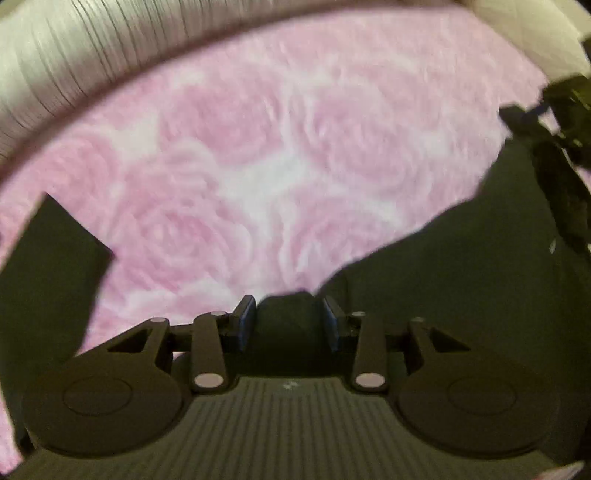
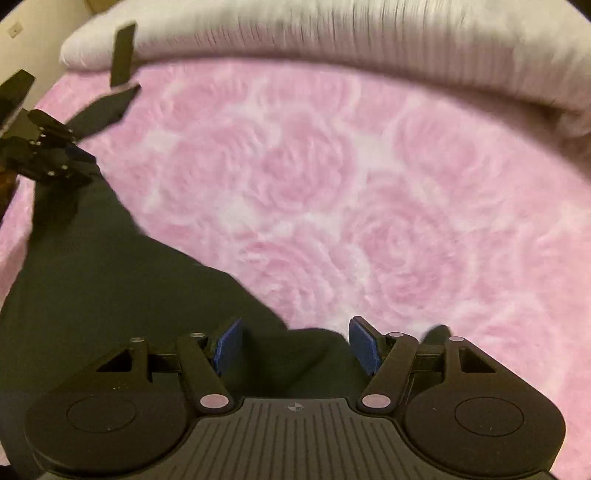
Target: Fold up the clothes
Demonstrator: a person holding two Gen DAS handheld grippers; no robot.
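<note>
A dark garment lies on a pink rose-patterned blanket. In the left wrist view my left gripper points steeply down over the garment's edge. Its blue pads stand apart, with a hump of dark cloth between them and no visible pinch. In the right wrist view my right gripper is wide open over the same garment. The cloth edge lies loose between its blue pads. The left gripper shows at the far left, above the cloth. Both views are motion-blurred.
A white ribbed pillow or duvet runs along the blanket's far edge. A cream wall shows beyond the far left corner. Another dark piece of cloth lies at the left. The right gripper's body reaches in from the right edge.
</note>
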